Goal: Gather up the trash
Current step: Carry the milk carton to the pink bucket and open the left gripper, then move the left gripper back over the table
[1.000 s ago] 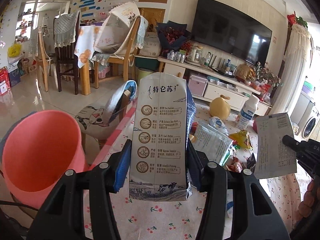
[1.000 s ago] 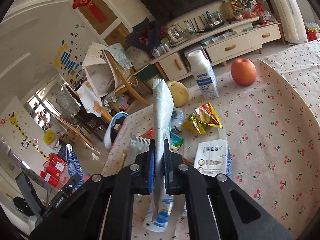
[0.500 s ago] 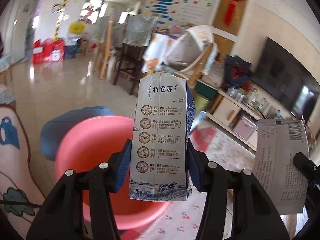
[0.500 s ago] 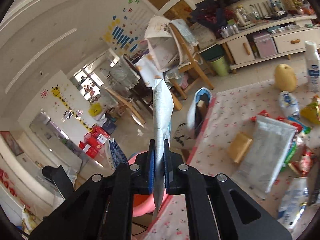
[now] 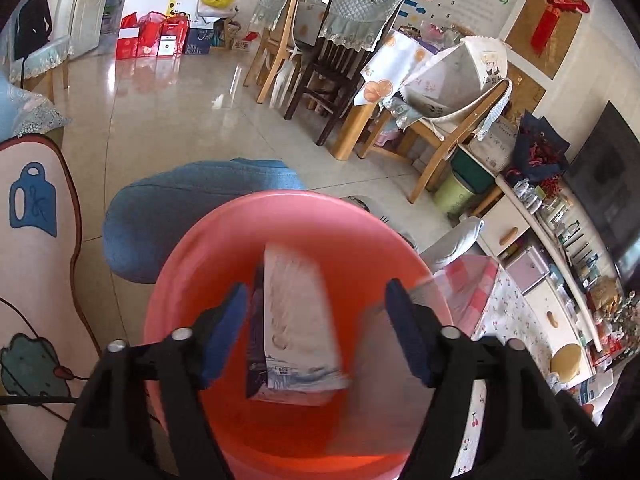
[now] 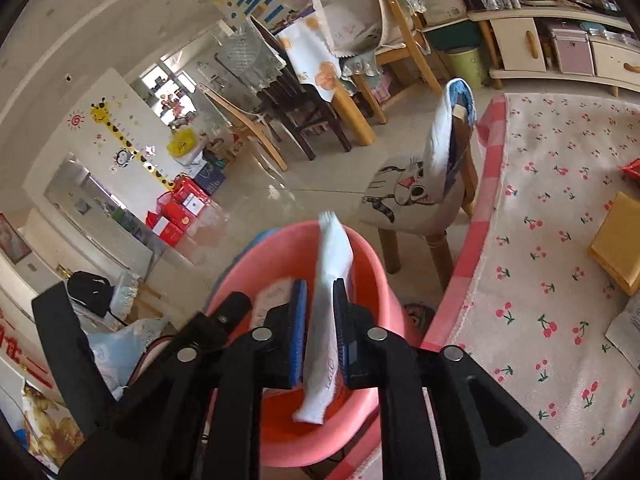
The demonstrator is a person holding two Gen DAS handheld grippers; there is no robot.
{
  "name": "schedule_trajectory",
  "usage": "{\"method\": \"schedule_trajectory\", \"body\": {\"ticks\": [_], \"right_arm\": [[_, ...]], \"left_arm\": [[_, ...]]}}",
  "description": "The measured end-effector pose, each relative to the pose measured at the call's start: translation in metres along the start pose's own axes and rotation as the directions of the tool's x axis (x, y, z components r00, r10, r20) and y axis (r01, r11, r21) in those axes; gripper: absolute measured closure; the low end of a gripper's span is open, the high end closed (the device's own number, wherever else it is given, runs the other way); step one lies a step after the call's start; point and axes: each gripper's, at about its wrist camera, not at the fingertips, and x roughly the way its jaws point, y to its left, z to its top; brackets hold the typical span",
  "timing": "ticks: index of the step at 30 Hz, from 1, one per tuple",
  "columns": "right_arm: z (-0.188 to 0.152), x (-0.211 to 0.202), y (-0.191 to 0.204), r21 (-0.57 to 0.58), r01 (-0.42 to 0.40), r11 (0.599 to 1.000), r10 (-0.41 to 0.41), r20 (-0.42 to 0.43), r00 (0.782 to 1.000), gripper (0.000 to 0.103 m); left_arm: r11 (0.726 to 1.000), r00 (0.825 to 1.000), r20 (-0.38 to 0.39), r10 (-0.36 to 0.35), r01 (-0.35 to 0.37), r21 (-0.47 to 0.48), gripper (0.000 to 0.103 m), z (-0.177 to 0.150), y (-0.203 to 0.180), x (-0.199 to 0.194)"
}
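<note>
Glossy floor tiles are lying under a pink bin. Above it, the left gripper is spreading its fingers wide — they have just been opening — and the milk carton is dropping loose between them into the bin. The right gripper, also just opening, is standing narrow around a white wrapper — pads off it. Beyond, the cherry-print worktop is sitting just beside the bin.

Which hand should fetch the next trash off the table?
Right, likely. Both claws have just been opening; carton and pouch, loose between the pads, drop into the bucket. The table with a yellow packet lies beside the right claw, farther from the left claw.
</note>
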Motion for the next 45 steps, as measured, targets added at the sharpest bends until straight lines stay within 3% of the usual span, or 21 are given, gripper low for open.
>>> {"method": "schedule_trajectory", "body": {"ticks": [1,2,3,7,12,17,24,28,36,40,45], "right_arm": [[-0.005,-0.005,-0.006,0.005,0.018,1.000,-0.018,0.020,1.000,0.062],[-0.009,-0.012,-0.012,0.011,0.036,0.999,-0.037,0.042,0.998,0.048],[-0.011,-0.021,-0.017,0.016,0.052,0.999,-0.053,0.060,0.997,0.041],[-0.021,-0.053,-0.033,-0.004,0.144,0.990,-0.142,0.112,0.983,0.026],[-0.038,-0.091,-0.045,-0.092,0.294,0.951,-0.273,0.191,0.943,0.013],[-0.058,-0.131,-0.064,-0.159,0.394,0.905,-0.346,0.260,0.901,0.012],[-0.071,-0.185,-0.091,-0.124,0.497,0.859,-0.428,0.358,0.830,0.009],[-0.074,-0.214,-0.105,-0.096,0.521,0.848,-0.450,0.388,0.804,0.006],[-0.087,-0.249,-0.133,-0.029,0.555,0.832,-0.502,0.390,0.772,0.005],[-0.090,-0.261,-0.145,-0.020,0.558,0.829,-0.511,0.375,0.773,0.005],[-0.092,-0.274,-0.166,0.026,0.535,0.844,-0.513,0.329,0.793,0.005]], "left_arm": [[1.000,1.000,0.016,-0.005,0.005,0.007,0.029,-0.001,-0.002,-0.002],[1.000,0.999,0.039,-0.010,0.009,0.022,0.028,-0.002,-0.004,-0.006],[0.999,0.998,0.065,-0.016,0.013,0.041,0.025,-0.003,-0.007,-0.010],[0.991,0.988,0.143,-0.064,0.046,0.128,0.021,-0.007,-0.024,-0.021],[0.965,0.976,0.148,-0.159,0.122,0.234,0.016,-0.016,-0.055,-0.028],[0.911,0.978,0.099,-0.182,0.130,0.391,0.016,-0.032,-0.091,-0.038],[0.849,0.962,0.035,-0.270,0.221,0.479,0.016,-0.056,-0.116,-0.055],[0.809,0.954,0.028,-0.299,0.238,0.538,0.016,-0.078,-0.128,-0.065],[0.716,0.921,-0.031,-0.389,0.324,0.619,0.016,-0.108,-0.157,-0.077],[0.673,0.911,-0.067,-0.406,0.348,0.653,0.016,-0.126,-0.170,-0.081],[0.618,0.907,-0.097,-0.409,0.353,0.702,0.016,-0.148,-0.185,-0.084]]}}
